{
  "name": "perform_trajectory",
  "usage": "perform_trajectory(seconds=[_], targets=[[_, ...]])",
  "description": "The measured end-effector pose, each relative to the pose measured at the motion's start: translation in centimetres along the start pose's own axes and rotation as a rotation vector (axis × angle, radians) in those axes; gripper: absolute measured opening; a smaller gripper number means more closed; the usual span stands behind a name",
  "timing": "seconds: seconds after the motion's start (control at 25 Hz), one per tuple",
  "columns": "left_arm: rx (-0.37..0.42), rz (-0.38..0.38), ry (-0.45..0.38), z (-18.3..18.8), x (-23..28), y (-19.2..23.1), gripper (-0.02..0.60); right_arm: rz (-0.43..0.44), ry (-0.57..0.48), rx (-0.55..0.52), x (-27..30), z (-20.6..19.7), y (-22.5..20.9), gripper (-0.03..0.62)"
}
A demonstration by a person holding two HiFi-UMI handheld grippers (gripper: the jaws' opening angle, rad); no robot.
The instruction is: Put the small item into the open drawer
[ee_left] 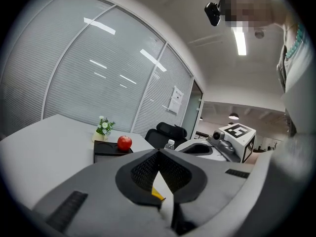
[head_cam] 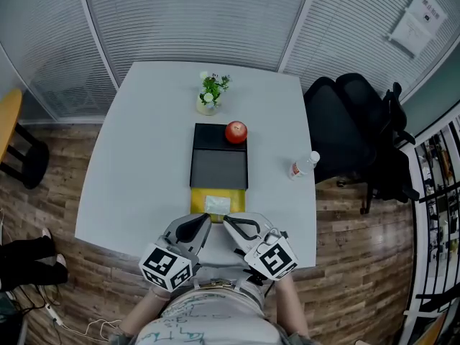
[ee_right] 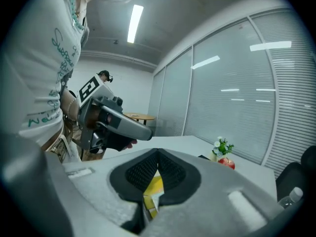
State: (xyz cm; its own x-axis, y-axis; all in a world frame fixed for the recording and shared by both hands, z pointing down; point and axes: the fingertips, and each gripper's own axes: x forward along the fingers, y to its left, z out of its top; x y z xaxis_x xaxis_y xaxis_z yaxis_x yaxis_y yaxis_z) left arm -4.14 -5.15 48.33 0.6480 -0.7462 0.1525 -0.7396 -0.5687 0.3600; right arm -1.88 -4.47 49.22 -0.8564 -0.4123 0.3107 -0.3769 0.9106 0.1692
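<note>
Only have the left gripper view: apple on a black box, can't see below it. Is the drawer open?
Observer: Yes. In the head view the drawer stands pulled out, and it looks empty.
Operator: What goes in, and where is it?
Observer: A small white packet shows on a yellow pad, directly in front of the drawer.
Operator: And the other side?
Observer: In its own view the right gripper has its fingers shut tip to tip. I can't tell whether they pinch anything.
</note>
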Motion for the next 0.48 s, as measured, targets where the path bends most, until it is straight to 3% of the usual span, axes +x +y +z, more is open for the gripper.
perform_trajectory(seconds=[0.24, 0.48], targets=[[0.045, -0.018, -0.076, 3.2, 0.0, -1.3, -0.003, -0.007, -0.214, 0.058, -1.1, 5.0, 0.1, 0.003], [0.124, -0.004, -0.166, 6.9, -0.4, -2.3, -0.003, -0.049, -0.258, 0.046, -1.8, 7.1, -0.5, 0.003]])
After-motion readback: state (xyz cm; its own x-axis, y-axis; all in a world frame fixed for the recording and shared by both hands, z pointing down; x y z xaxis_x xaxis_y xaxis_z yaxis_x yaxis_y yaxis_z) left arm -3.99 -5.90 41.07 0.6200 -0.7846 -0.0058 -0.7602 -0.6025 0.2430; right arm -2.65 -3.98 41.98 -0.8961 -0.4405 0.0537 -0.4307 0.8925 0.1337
